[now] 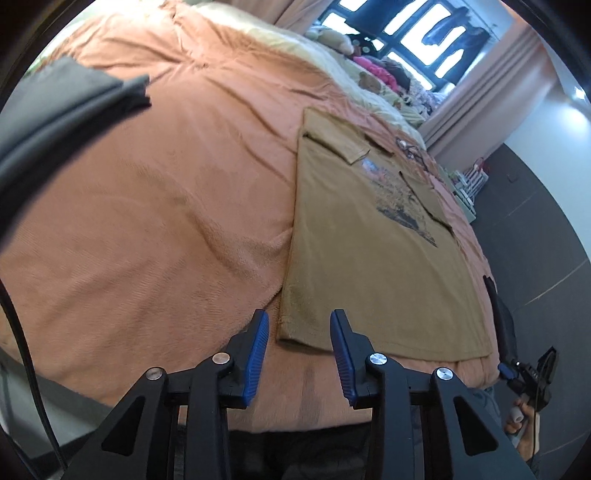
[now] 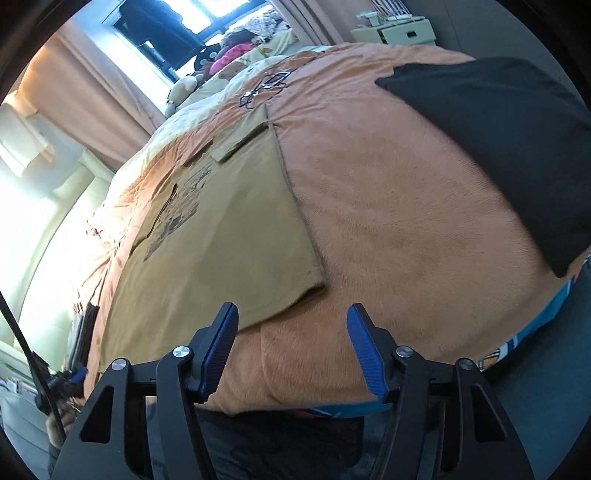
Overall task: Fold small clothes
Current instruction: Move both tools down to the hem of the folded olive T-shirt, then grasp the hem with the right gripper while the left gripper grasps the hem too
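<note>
Orange fleece covers the whole bed (image 1: 147, 221), one blanket spread wide, and on it lies one tan T-shirt (image 1: 369, 258), front side up, with both sleeves already folded in over the chest so that it makes a long rectangle. Its hem sits near the edge of the bed closest to the person. One dark printed picture (image 1: 402, 210) marks the chest; if it has any lettering, I can't read it from here.

Two grippers are out, one in each hand, both with black arms and blue ribbed pads. The left gripper (image 1: 299, 325) stands over the hem's left corner, its jaws parted with the corner of the cloth showing in the gap, the pads not pressing on it. The right gripper (image 2: 291, 317) has its jaws spread wider; the hem's right corner lies just by its left pad, and mostly bare fleece shows between the pads. Neither holds anything.

Two dark folded cloths lie apart from the shirt: a grey one (image 1: 66, 103) off to the left, a black one (image 2: 509, 147) off to the right. One pale soft toy (image 2: 184, 88) sits by the window (image 1: 413, 37) at the far end, beside a heap of pink and patterned things too small to count. One pale drawer unit (image 2: 399, 33) stands beyond the bed. No brand or label is legible anywhere.
</note>
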Demonstrator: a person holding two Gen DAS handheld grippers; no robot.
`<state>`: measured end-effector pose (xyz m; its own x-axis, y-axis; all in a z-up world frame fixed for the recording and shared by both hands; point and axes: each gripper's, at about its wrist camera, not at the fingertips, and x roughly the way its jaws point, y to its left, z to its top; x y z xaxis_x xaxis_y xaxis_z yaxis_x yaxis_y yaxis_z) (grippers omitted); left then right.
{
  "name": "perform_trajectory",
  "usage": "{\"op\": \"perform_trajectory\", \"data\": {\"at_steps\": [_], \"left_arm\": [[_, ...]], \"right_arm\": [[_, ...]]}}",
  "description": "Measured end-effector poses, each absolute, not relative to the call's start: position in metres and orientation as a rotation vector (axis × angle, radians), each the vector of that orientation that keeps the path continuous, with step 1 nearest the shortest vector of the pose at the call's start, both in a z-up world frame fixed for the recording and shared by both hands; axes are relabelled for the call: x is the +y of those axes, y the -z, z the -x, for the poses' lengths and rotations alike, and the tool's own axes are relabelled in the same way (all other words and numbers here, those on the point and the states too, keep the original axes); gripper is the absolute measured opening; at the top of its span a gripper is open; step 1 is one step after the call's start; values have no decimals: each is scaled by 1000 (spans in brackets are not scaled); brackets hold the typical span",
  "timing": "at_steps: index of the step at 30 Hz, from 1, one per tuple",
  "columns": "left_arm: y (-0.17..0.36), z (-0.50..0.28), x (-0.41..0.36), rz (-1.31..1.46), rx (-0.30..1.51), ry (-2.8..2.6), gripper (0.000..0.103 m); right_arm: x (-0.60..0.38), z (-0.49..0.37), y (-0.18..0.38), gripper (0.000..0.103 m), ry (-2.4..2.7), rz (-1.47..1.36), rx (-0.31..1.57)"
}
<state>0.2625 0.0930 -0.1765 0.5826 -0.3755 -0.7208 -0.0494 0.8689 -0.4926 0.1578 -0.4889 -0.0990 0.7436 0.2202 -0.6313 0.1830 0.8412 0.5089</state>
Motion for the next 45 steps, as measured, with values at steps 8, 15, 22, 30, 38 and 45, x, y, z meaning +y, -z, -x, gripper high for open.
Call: {"op": "perform_trajectory", "data": {"at_steps": [8,15,22,30,38,45], "left_arm": [[206,-284,97,603,1010,206,37],[219,-289,97,656,1039,210,36],[223,-284,100,728,1019,199,36],[221,-269,96,764,1006,175,36],[219,-269,91,777,1012,68,36],[219,-274,88,741,1024,-11,11]], "right_arm": [[-497,-176,115,58,-30,-649,784],[-501,-183,123,58,-43,-696,769],[-506,-177,140,58,-67,-833,716],[-500,-170,151,50,-68,-869,692],[-490,-188,147,30,16,-834,708],[-480,-196,133,1,59,-796,723]]}}
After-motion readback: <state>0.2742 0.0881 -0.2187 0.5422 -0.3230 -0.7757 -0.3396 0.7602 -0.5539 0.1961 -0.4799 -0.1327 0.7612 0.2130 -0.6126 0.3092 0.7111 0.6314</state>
